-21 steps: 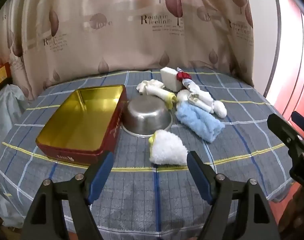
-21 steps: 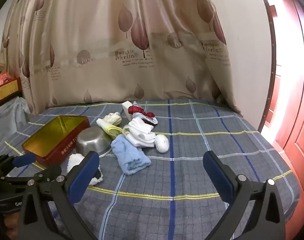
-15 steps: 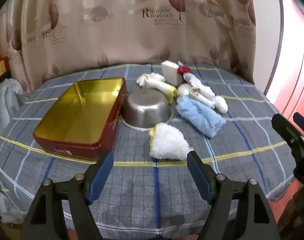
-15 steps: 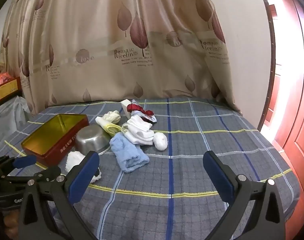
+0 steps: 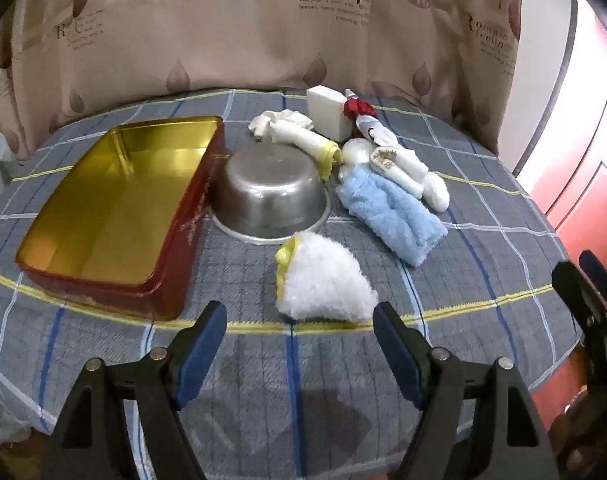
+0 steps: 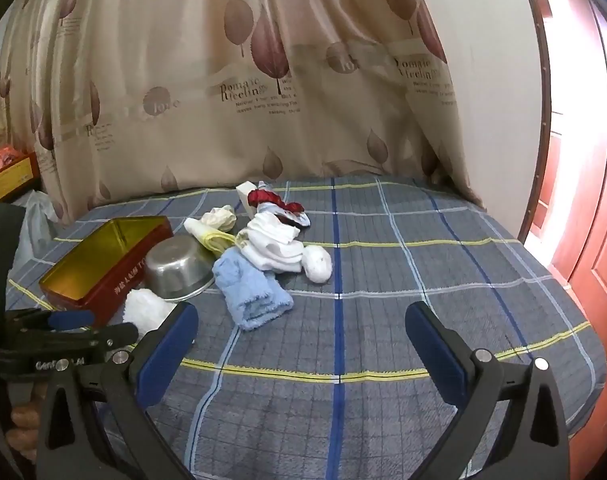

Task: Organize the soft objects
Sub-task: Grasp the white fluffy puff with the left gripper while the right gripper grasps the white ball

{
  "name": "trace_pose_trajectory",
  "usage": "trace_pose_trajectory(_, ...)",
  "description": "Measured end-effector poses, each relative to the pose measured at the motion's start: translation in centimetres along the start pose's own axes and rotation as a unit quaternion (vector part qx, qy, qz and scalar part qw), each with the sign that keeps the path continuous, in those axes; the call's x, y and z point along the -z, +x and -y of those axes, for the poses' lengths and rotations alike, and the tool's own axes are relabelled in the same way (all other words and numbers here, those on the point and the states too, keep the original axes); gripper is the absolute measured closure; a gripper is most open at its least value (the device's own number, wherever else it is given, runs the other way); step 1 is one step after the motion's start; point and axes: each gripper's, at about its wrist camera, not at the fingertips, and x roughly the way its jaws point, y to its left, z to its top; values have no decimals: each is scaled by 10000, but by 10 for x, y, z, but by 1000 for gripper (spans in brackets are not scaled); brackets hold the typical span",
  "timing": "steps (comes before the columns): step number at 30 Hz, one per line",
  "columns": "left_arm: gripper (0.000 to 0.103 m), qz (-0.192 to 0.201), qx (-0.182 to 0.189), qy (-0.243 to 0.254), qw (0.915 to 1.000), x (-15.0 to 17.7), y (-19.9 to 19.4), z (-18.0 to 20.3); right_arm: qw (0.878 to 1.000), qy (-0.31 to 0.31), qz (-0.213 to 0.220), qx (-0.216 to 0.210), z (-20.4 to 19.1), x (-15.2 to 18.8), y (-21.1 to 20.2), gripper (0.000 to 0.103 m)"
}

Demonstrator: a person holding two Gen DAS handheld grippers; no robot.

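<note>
On the plaid table a fluffy white sock with yellow trim (image 5: 323, 284) (image 6: 145, 306) lies just beyond my open left gripper (image 5: 299, 326), apart from its fingers. Behind it are a light blue fuzzy sock (image 5: 389, 210) (image 6: 251, 288), white socks (image 5: 403, 166) (image 6: 277, 246), a cream sock with a yellow cuff (image 5: 303, 140), a red and white sock (image 5: 359, 114) (image 6: 277, 202) and a white block (image 5: 328, 112). An open red tin with a gold inside (image 5: 115, 204) (image 6: 103, 256) stands at the left. My right gripper (image 6: 301, 330) hangs open over bare cloth, nothing between its fingers.
An upturned steel bowl (image 5: 269, 190) (image 6: 177, 266) sits between the tin and the socks. A leaf-print curtain (image 6: 263, 92) hangs behind the table. A red door (image 6: 591, 216) is at the right. The table's front edge (image 5: 299, 440) runs under the grippers.
The left gripper has moved forward and tilted down toward the fluffy white sock, which now lies closer to its fingers. The right gripper has barely shifted. Both stay open.
</note>
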Motion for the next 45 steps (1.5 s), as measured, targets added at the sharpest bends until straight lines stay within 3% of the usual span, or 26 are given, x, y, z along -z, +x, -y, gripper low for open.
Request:
trace_pose_trajectory(12,26,-285,-101,159,9994,-21,40,5,9999,54,-144,62,10,5,11,0)
trace_pose_trajectory(13,39,-249,-64,183,9995,-20,41,4,9998,62,-154,72,11,5,11,0)
trace_pose_trajectory(14,74,-193,22,192,9996,-19,42,3,9998,71,-166,81,12,6,13,0)
trace_pose_trajectory(18,80,-278,174,66,9994,-16,45,-2,9996,107,-217,148,19,5,18,0)
trace_pose_trajectory(28,80,-110,228,129,9996,-20,10,7,9982,191,-561,-14,48,-28,63,0)
trace_pose_trajectory(30,80,-123,199,89,9997,-24,5,5,9966,152,-800,-106,50,-34,85,6)
trace_pose_trajectory(32,80,-116,205,52,9997,-27,1,2,9946,56,-1017,-207,49,-39,104,24)
trace_pose_trajectory(43,79,15,152,-33,9999,-45,-22,-15,9856,-461,-1581,-383,39,-44,166,25)
trace_pose_trajectory(45,79,14,162,-32,9999,-47,-23,-16,9837,-592,-1660,-349,35,-44,174,30)
